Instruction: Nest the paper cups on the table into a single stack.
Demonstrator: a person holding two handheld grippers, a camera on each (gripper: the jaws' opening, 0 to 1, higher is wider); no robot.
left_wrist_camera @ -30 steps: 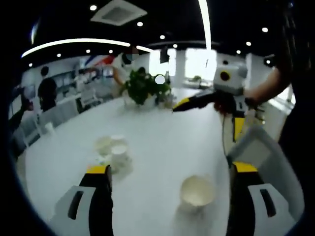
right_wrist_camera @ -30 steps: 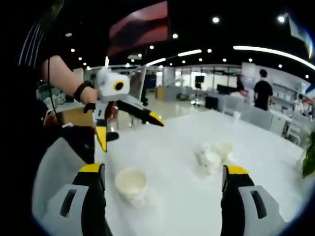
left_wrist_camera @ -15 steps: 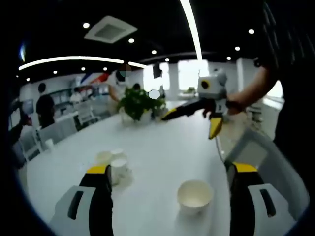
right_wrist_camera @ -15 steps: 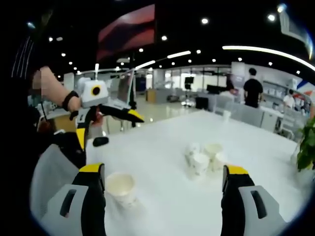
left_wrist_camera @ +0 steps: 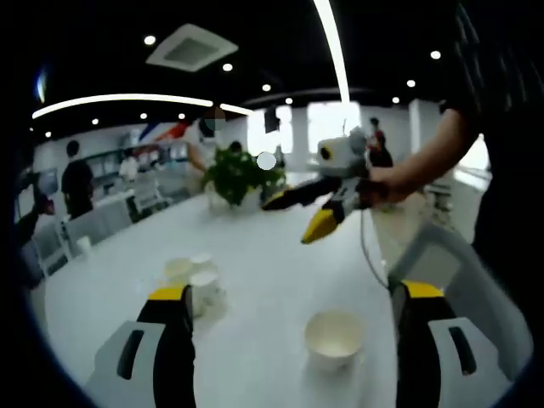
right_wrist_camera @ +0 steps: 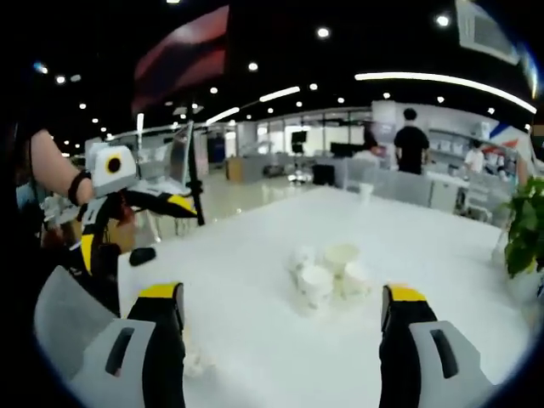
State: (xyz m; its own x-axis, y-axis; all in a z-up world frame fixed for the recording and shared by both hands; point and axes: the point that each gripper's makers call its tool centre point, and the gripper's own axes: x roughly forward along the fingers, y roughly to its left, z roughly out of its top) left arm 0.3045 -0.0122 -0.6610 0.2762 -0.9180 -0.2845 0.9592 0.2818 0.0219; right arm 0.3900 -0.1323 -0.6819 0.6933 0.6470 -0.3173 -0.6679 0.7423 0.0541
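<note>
Both tools are held above the white desk [left_wrist_camera: 280, 255] with nothing between their jaws. In the left gripper view, the left tool [left_wrist_camera: 289, 331] has its jaws spread wide, and a single paper cup [left_wrist_camera: 335, 337] stands upright on the desk between them, nearer the right-hand jaw. The right tool [left_wrist_camera: 297, 217] reaches in from the right of that view, yellow tips parted and empty, well above the desk.

In the right gripper view, the right tool's own jaws stand wide apart, framing a cluster of cups [right_wrist_camera: 327, 274] farther out on the desk; these are close together and touching or nearly so, though blur hides how many there are and whether any are already nested. The left tool [right_wrist_camera: 136, 223] shows at the left of that view, jaws open. The same cluster [left_wrist_camera: 194, 278] sits just beyond the left-hand jaw in the left gripper view.

No cup is held yet, so the step in hand looks like the first pick. To do it well, one tool should come down over the lone cup with a jaw on each side of the wall just under the rim, and close gently, since thin paper crushes and an oval rim will not nest. The other tool would do well to steady the receiving cup, so the lifted one can be lowered straight in.
</note>
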